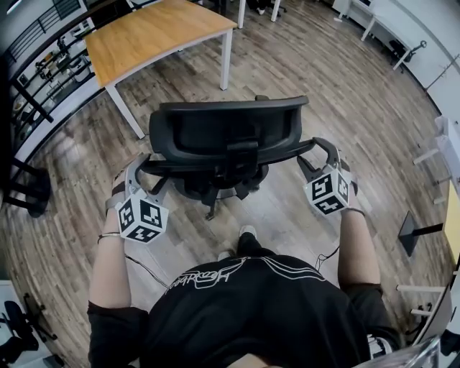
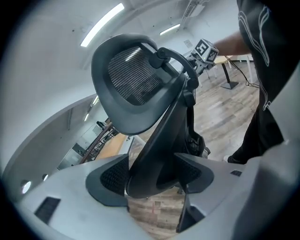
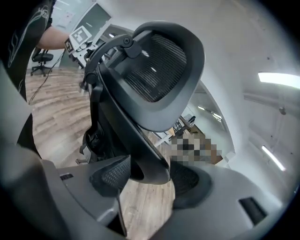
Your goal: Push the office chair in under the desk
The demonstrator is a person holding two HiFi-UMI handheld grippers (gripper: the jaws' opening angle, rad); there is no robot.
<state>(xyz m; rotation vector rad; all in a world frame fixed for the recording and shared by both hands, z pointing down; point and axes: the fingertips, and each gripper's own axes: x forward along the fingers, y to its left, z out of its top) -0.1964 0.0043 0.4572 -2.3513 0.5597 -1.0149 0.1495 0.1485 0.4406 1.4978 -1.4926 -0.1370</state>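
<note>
The black mesh-backed office chair (image 1: 228, 136) stands on the wood floor with its back toward me, a short way from the wooden desk (image 1: 154, 36) with white legs at the far left. My left gripper (image 1: 140, 167) is shut on the left end of the chair's back frame. My right gripper (image 1: 316, 152) is closed round the right end. In the left gripper view the frame's arm (image 2: 159, 140) sits pressed between both pads (image 2: 112, 178). In the right gripper view the frame end (image 3: 150, 164) fills the wide gap between the pads (image 3: 112, 176); the headrest (image 3: 159, 61) rises above it.
A dark rack (image 1: 43, 72) lines the left wall behind the desk. White table legs (image 1: 241, 11) stand at the far top. A black floor stand (image 1: 417, 233) and white furniture (image 1: 445, 151) are at the right. My foot (image 1: 246, 233) is just behind the chair base.
</note>
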